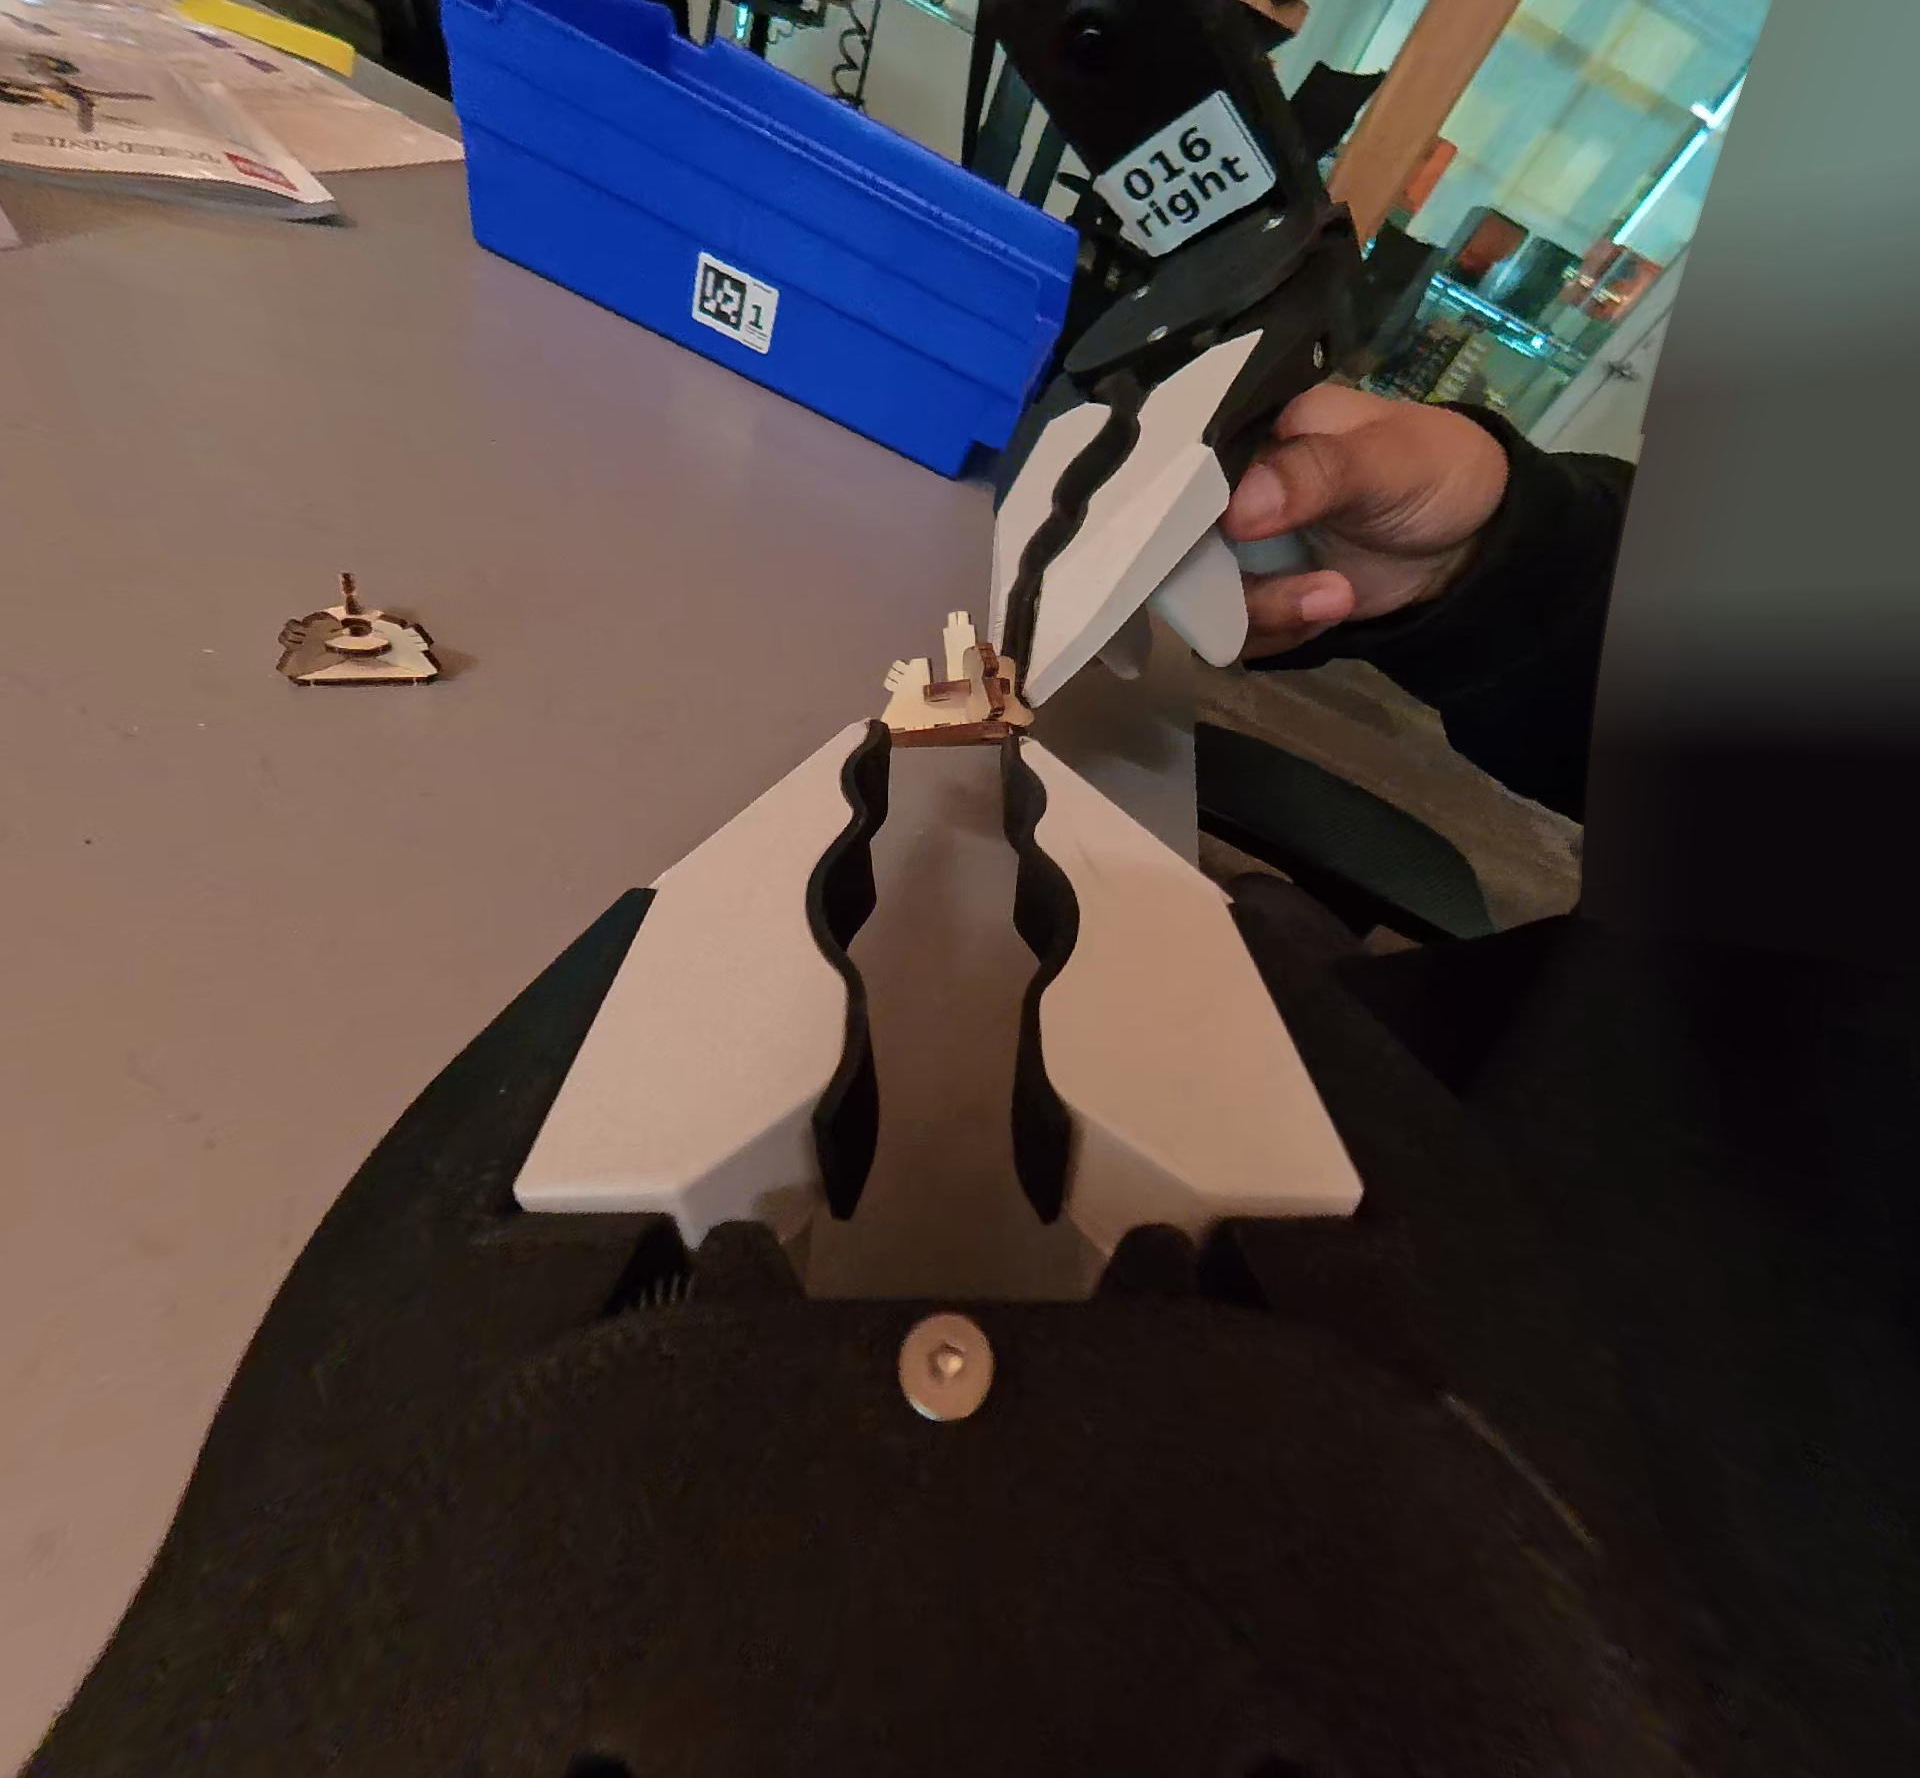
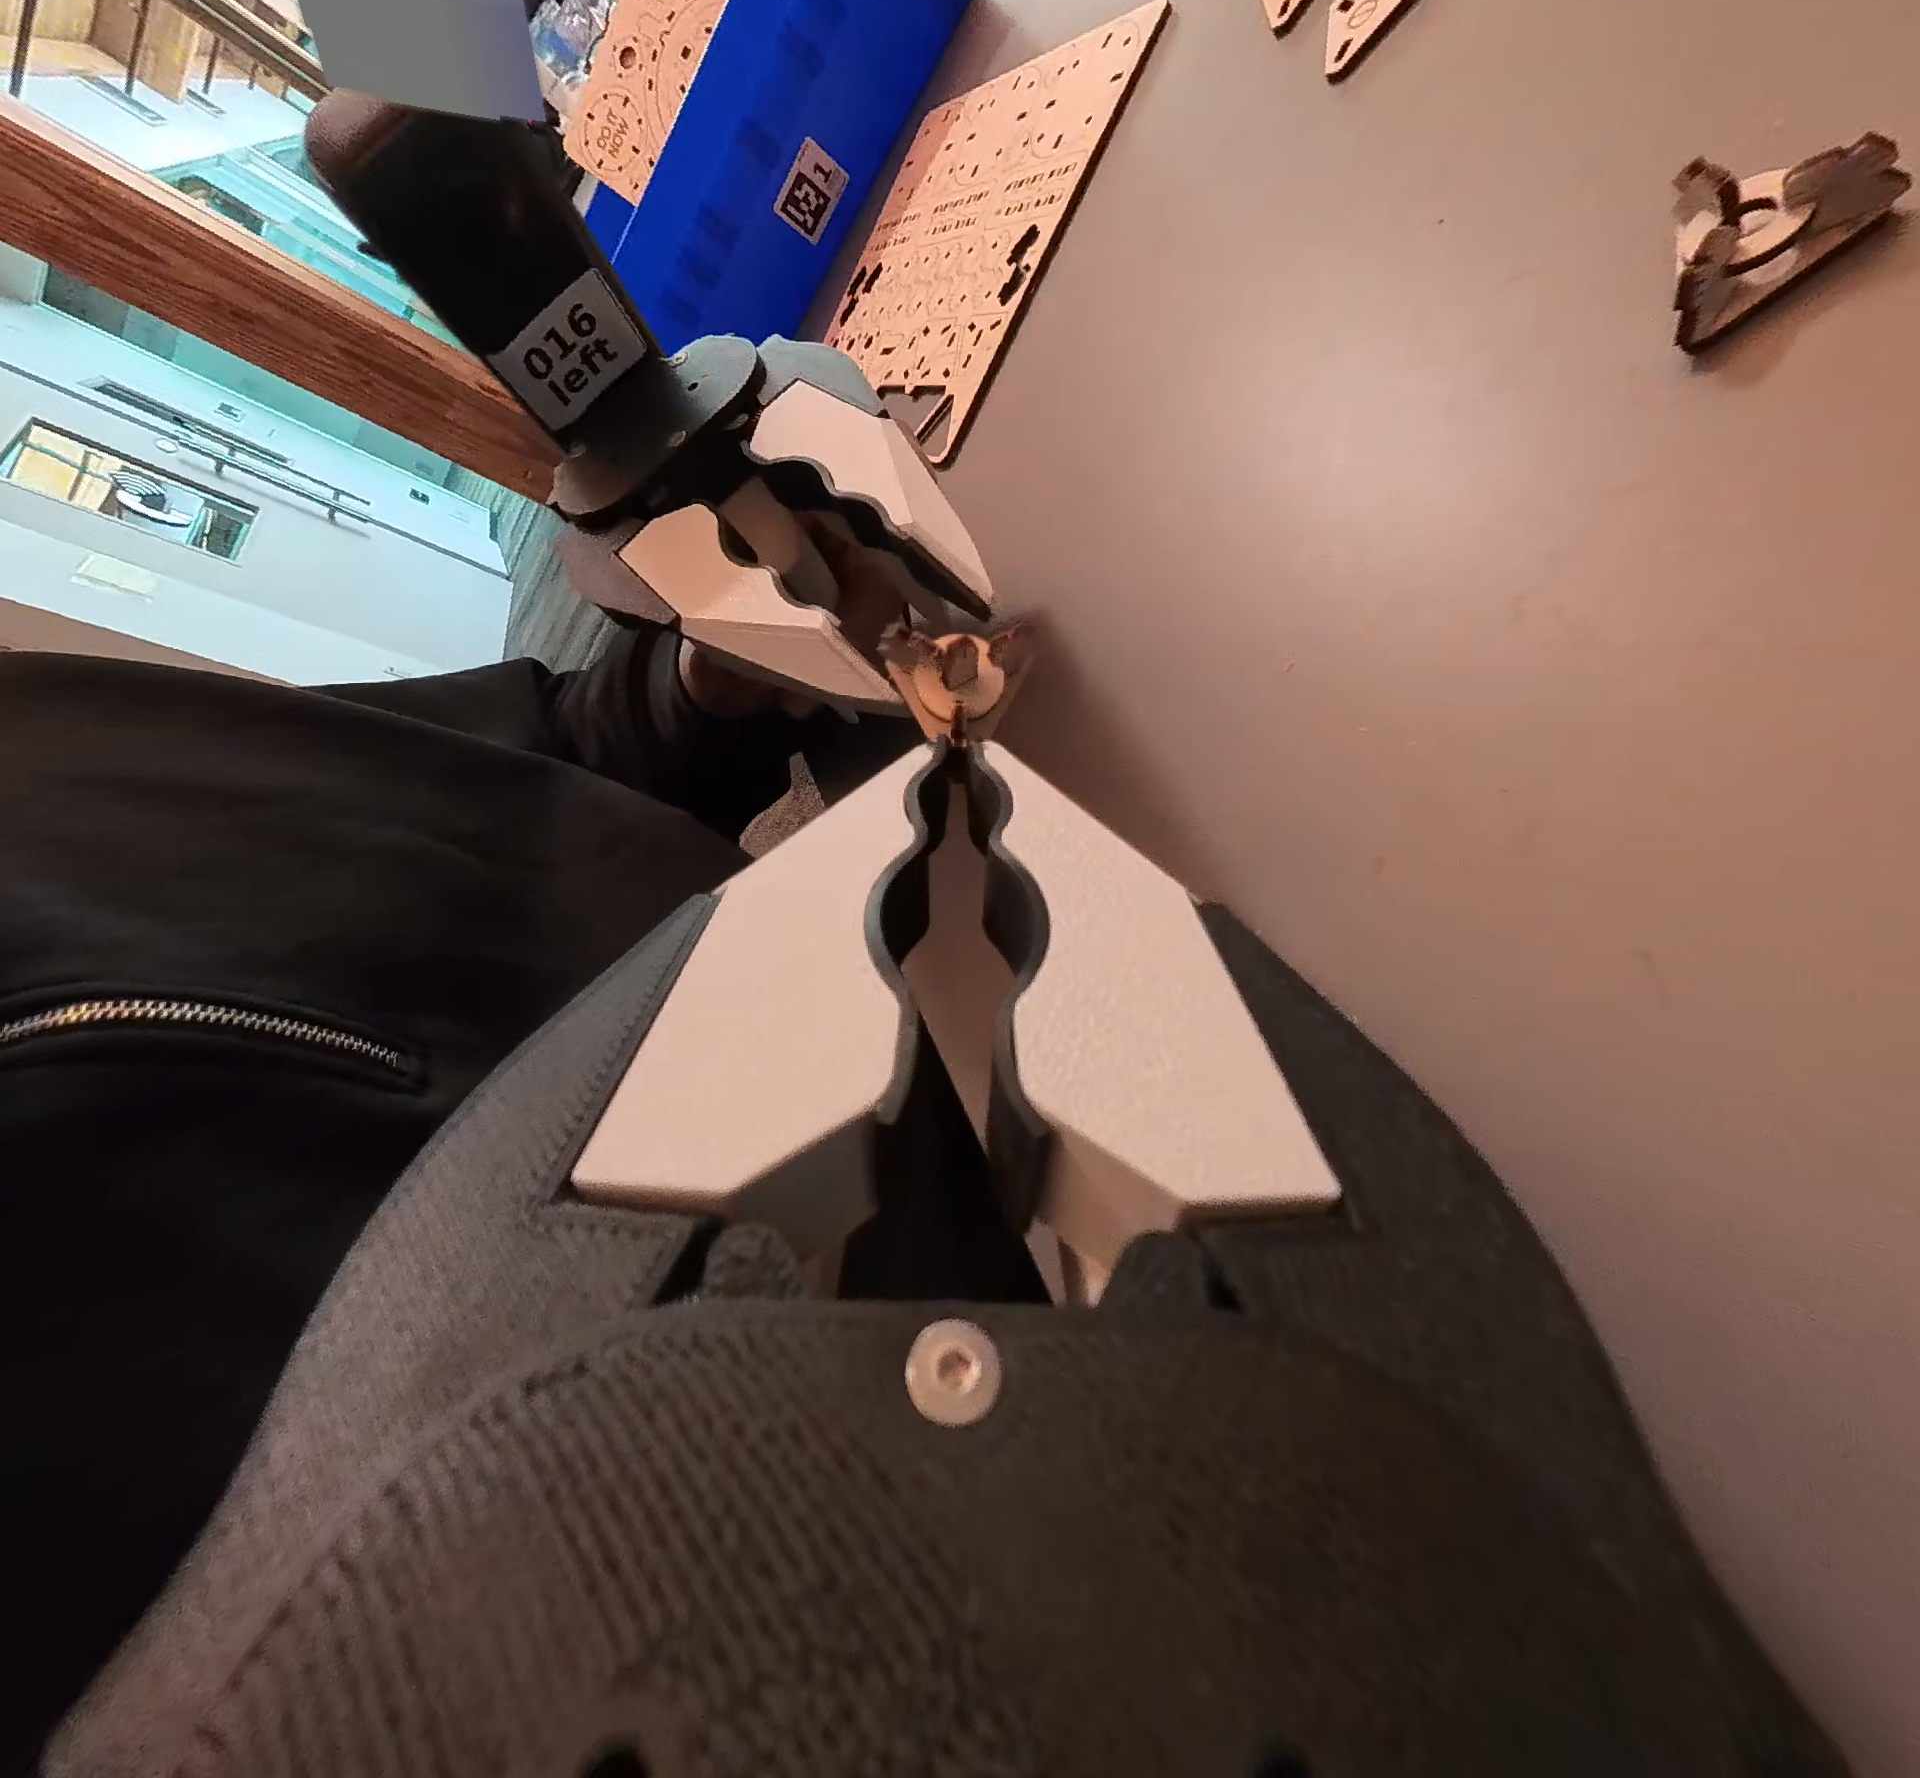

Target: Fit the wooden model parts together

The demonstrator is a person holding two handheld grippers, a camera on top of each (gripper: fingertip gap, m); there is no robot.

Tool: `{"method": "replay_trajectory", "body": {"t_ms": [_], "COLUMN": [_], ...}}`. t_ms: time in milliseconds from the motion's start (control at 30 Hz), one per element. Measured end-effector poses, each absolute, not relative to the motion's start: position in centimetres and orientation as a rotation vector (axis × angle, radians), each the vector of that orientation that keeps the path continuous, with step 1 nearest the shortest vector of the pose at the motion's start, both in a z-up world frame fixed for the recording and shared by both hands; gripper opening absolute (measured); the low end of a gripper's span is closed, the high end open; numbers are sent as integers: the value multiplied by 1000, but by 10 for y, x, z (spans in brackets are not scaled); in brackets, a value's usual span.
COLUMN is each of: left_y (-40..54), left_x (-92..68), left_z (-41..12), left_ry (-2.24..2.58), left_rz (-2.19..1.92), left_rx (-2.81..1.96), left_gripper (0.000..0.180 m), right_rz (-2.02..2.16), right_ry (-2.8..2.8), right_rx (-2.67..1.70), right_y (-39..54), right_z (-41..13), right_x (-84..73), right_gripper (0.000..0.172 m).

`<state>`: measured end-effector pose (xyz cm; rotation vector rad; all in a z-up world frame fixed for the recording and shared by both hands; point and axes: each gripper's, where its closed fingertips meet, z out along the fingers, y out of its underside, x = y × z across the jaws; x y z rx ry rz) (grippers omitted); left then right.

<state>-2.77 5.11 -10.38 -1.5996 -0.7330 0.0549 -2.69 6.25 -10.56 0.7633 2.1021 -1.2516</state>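
Note:
A small wooden assembly (image 1: 951,715), a triangular plate with upright tabs, sits between my left gripper's (image 1: 945,743) fingertips. Both pads press on its edges, just above the grey table (image 1: 520,502). My right gripper (image 1: 1023,689) comes down from the upper right and is shut on a thin wooden piece (image 1: 994,668) that stands on the assembly. In the right wrist view my right gripper (image 2: 957,754) pinches that thin piece (image 2: 957,729) at its tips. The assembly (image 2: 951,668) lies just beyond, clamped by my left gripper (image 2: 940,653) from the upper left.
A blue bin (image 1: 748,201) stands behind and holds wooden sheets (image 2: 665,14). A second wooden assembly (image 1: 353,653) lies to the left on the table. A punched wooden sheet (image 2: 1008,211) and two small triangles (image 2: 1340,3) lie farther off. Printed papers (image 1: 156,97) lie at the far left. Less than 4 cm separates the two grippers' tips.

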Motion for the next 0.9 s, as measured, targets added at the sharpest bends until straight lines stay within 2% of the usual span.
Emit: {"method": "replay_trajectory", "body": {"t_ms": [500,733,900], "left_y": [53,53,53], "left_x": [-26,-26,-26], "left_z": [-104,-104,-104], "left_ry": [-723,-728,-731], "left_rz": [23,13,12], "left_rx": [-1596,-1595,-1593], "left_gripper": [16,15,15], "right_rz": [-1142,-978,-991], "right_ry": [2187,2780,2899], "right_rx": [832,354,231], "right_y": [78,88,83], "right_z": [-127,-164,-166], "right_x": [-28,-17,-19], "right_gripper": [1,1,3]}}
